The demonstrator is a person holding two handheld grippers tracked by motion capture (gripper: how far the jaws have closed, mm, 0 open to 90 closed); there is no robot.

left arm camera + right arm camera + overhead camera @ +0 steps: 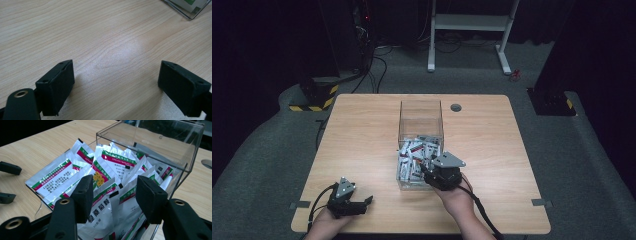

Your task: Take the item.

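Note:
A clear plastic box stands at the table's middle, holding several white sachets with red and green bands. My right gripper is at the box's near right corner, tilted into it. In the right gripper view it stands open just over the sachets, one sachet's upper edge lying between the jaws without being clamped. My left gripper rests low over the table's front left, open and holding nothing. In the left gripper view it spans bare wood, with the box corner at the top right.
A grey cable hole sits in the wooden table behind the box to the right. Bare wood lies left and right of the box. On the dark floor beyond are a white desk frame and black stands.

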